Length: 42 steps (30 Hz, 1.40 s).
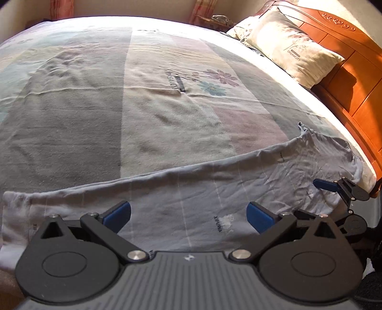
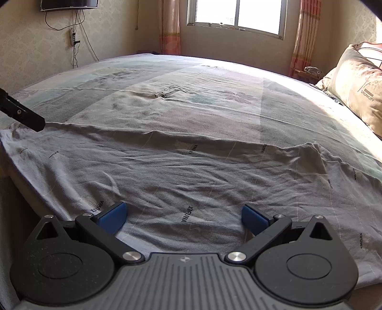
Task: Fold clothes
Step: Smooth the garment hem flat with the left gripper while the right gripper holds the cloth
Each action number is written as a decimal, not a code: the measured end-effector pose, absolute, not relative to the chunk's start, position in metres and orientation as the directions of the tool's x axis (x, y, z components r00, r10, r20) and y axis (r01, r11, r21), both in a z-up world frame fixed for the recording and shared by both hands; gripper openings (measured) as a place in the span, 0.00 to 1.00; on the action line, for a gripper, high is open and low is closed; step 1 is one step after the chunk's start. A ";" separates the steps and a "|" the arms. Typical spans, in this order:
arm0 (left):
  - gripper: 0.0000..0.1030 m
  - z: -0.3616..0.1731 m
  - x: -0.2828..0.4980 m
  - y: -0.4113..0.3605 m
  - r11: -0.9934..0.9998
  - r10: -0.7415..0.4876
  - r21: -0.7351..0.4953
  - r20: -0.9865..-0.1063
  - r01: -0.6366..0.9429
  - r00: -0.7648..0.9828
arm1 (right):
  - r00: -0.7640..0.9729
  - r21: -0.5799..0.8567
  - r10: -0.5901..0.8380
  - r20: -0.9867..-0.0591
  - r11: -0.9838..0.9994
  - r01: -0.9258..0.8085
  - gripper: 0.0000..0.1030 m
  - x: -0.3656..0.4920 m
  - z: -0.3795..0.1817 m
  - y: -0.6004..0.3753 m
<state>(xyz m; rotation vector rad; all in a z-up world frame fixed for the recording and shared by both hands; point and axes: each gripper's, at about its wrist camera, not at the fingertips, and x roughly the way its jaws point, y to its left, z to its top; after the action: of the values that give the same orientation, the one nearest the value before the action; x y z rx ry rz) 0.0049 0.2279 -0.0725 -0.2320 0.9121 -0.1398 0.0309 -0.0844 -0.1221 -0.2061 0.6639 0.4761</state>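
Grey printed garment (image 2: 191, 167) is spread flat along the near edge of the bed (image 1: 143, 95). Fingers of the left gripper (image 1: 188, 214) and right gripper (image 2: 183, 215) are held wide above it, nothing gripped.

Garment (image 2: 191, 171): near edge hidden behind the right hand-held gripper (image 2: 183, 218) body, right end cut off by the frame. In the left wrist view its left end runs out of frame. Left hand-held gripper (image 2: 26, 116) shows only one black tip at the right view's left edge, fingers cut off. Pillow (image 2: 358, 88) cropped at the right. Small object on the far ledge (image 1: 220, 19) too blurred to identify.
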 end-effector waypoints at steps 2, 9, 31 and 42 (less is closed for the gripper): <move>0.99 -0.081 -0.012 0.250 0.961 -0.173 -0.269 -0.773 -0.068 0.610 | 0.687 -0.034 0.357 -0.633 0.874 -0.485 1.00 0.031 -0.122 -0.085; 0.99 -0.080 -0.041 0.294 0.905 -0.144 -0.373 -0.719 -0.202 0.680 | 0.686 -0.034 0.351 -0.637 0.877 -0.480 1.00 0.031 -0.121 -0.083; 0.99 -0.071 -0.047 0.312 0.833 -0.201 -0.516 -0.616 -0.198 0.762 | 0.688 -0.033 0.341 -0.641 0.883 -0.469 1.00 0.032 -0.121 -0.082; 0.99 -0.078 -0.061 0.294 0.849 -0.140 -0.471 -0.637 -0.239 0.758 | 0.695 -0.033 0.342 -0.632 0.884 -0.466 1.00 0.031 -0.122 -0.083</move>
<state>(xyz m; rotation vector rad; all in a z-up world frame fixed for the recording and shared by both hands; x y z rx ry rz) -0.0606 0.2935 -0.0780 -0.5655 0.7184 0.0570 0.0308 -0.0828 -0.1217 -0.1969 0.6634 0.4540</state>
